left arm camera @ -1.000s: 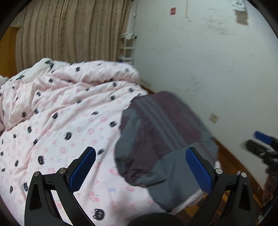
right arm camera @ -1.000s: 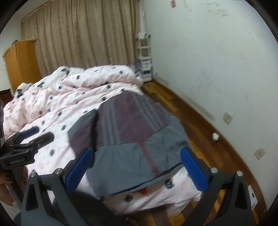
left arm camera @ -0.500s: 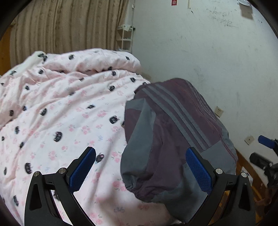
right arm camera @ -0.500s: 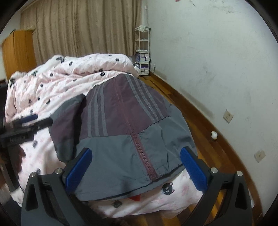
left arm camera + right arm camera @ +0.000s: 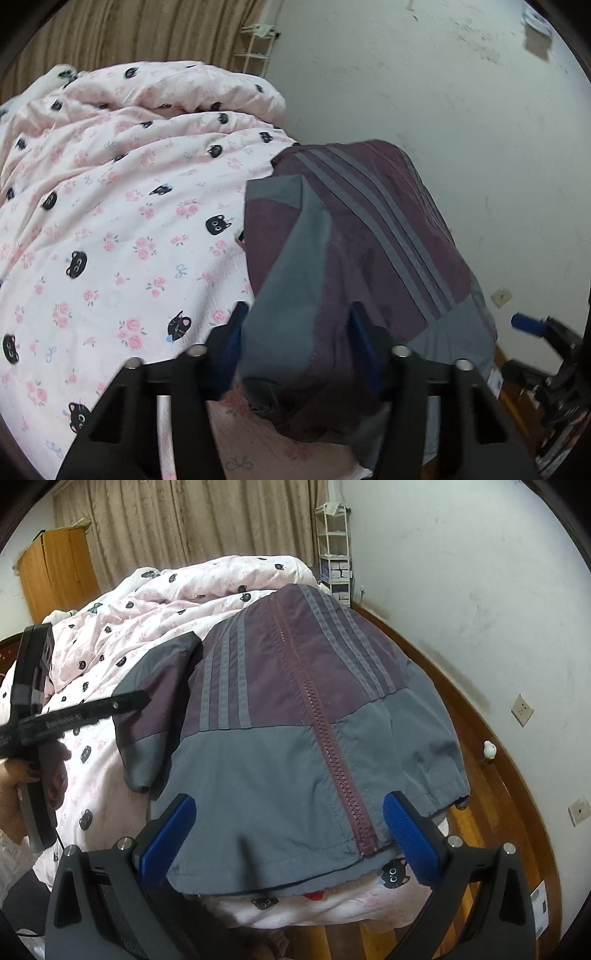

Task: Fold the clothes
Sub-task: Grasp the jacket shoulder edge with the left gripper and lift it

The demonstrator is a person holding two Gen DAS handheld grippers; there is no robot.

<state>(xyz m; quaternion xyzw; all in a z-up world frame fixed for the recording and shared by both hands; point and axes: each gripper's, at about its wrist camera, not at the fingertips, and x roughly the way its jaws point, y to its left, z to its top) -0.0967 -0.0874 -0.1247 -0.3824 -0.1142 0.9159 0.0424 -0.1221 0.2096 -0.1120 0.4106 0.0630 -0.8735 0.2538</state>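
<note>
A maroon-and-grey zip-up track jacket (image 5: 295, 716) with triple grey stripes lies spread, front up, on a pink quilt (image 5: 122, 229) printed with black cat faces and small roses; the quilt covers a bed beside a white scuffed wall (image 5: 461, 602). The jacket sits at the bed's near corner, its grey hem overhanging the quilt edge toward the wooden floor (image 5: 491, 812). Its maroon zipper (image 5: 325, 738) is shut and runs up the middle of the garment. In the left wrist view, the left gripper (image 5: 299, 350) is down at the cuff end of the jacket's left sleeve (image 5: 295, 295), which is grey on one side and maroon on the other. Its jaws are closing, with the sleeve fabric bunched between the blue pads; the pads appear to bear on the cloth on both sides. In the right wrist view, the right gripper (image 5: 288, 834) stands over the hem of the jacket, its blue-padded jaws spread wide to either side of the lower zipper end, with the grey hem panel between them and neither pad pressing on it. The same view shows the left gripper at the far left, carried by a person's hand (image 5: 22, 779), with one black finger reaching over the sleeve. A tan curtain (image 5: 192, 528), a wooden wardrobe (image 5: 55, 568) and a white wire shelf rack (image 5: 334, 554) stand behind the bed.
</note>
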